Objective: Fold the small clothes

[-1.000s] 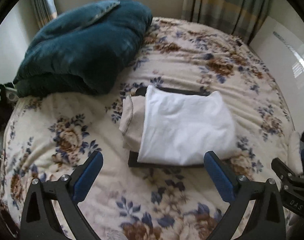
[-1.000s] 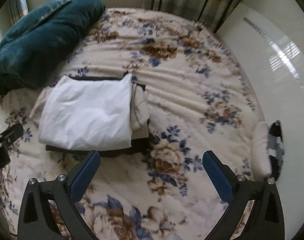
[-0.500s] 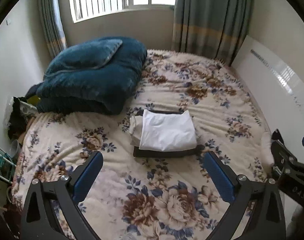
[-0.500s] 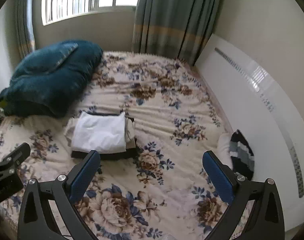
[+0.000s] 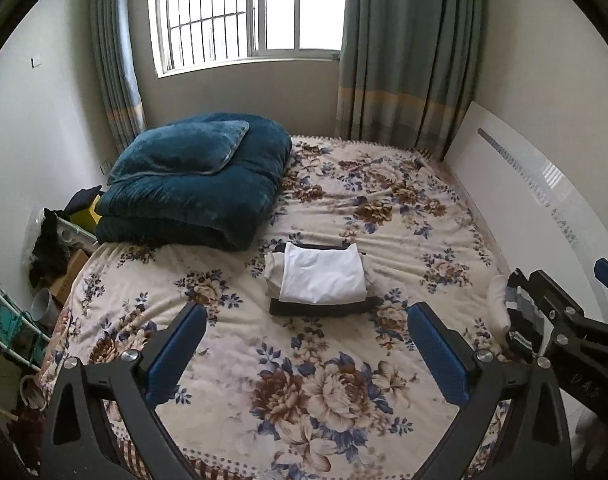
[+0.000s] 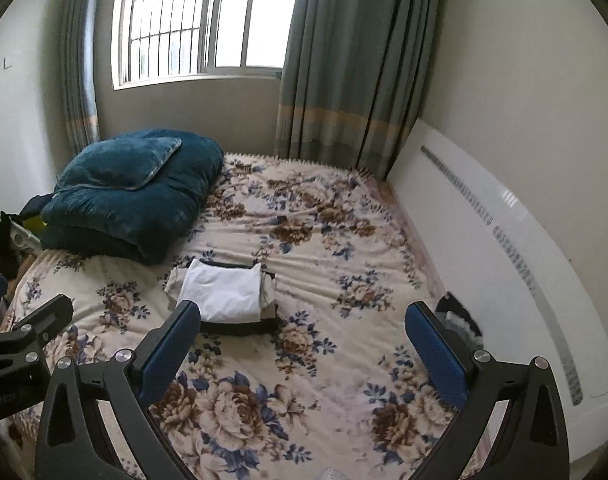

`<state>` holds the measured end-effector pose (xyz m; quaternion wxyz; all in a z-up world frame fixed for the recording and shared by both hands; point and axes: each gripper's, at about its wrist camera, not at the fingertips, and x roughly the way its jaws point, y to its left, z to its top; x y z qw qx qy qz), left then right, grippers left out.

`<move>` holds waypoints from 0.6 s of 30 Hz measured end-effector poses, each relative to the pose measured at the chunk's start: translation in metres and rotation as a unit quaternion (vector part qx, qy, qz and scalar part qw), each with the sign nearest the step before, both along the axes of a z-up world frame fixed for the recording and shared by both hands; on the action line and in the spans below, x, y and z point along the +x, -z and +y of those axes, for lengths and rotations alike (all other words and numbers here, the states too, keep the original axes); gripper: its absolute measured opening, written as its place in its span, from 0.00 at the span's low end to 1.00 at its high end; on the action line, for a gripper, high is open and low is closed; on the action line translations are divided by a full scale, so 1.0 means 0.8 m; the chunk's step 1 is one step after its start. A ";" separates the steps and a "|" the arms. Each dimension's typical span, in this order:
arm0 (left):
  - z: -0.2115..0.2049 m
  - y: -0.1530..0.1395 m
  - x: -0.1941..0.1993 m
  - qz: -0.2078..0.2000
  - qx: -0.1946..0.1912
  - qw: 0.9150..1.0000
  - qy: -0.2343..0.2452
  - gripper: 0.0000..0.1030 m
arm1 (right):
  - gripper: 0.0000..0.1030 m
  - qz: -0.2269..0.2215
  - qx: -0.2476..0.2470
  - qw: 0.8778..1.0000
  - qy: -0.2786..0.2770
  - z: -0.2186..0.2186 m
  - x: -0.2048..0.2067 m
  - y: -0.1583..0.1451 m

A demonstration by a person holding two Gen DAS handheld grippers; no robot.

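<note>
A stack of folded clothes point(image 5: 322, 284) is seen at mid-frame in the left wrist view, lying on the bed point(image 5: 384, 216). A white garment point(image 5: 324, 278), smooth and roughly rectangular, is on top; a cream piece point(image 5: 272, 276) protrudes at its left side, and a flat dark piece point(image 5: 324, 309) is at the bottom. In the right wrist view the same stack point(image 6: 227, 296) is seen left of centre, partly covered by a blue pad.

The bedspread is a soft cream fabric printed with brown and blue flowers, rippled in places. A thick teal quilt point(image 5: 195, 180), plush and folded into a rounded bundle, occupies the upper left of the bed. A white-and-dark striped item point(image 6: 460, 318) is noted at the bed's right edge; its nature cannot be told. A green wire rack point(image 5: 3, 320) is seen at the lower left edge; its contents cannot be made out.

The left claw point(image 5: 304, 352) is spread wide, with nothing held. The right claw point(image 6: 301, 348) is likewise spread wide and empty. Both are positioned above the near end of the bed, apart from the stack. Claw frames are black; pads are blue.
</note>
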<state>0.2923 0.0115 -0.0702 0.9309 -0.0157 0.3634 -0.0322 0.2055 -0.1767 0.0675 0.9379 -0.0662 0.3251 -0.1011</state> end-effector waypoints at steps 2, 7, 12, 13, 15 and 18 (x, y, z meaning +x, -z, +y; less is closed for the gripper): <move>0.003 -0.007 -0.010 -0.003 -0.003 1.000 -0.003 1.00 | 1.00 -0.005 0.002 1.000 -0.001 0.000 -0.014 -0.011; 0.011 -0.021 -0.033 -0.009 -0.007 1.000 -0.012 1.00 | 1.00 -0.018 0.002 1.000 -0.005 0.005 -0.044 -0.031; 0.013 -0.028 -0.047 -0.016 -0.008 1.000 -0.013 1.00 | 1.00 -0.022 0.004 1.000 -0.007 0.008 -0.065 -0.041; 0.012 -0.030 -0.050 -0.017 -0.008 1.000 -0.013 1.00 | 1.00 -0.023 0.002 1.000 -0.008 0.009 -0.069 -0.042; 0.012 -0.032 -0.054 -0.019 -0.008 1.000 -0.012 1.00 | 1.00 -0.025 0.004 1.000 -0.010 0.009 -0.076 -0.046; 0.012 -0.035 -0.058 -0.019 -0.010 1.000 -0.012 1.00 | 1.00 -0.027 0.004 1.000 -0.012 0.009 -0.082 -0.050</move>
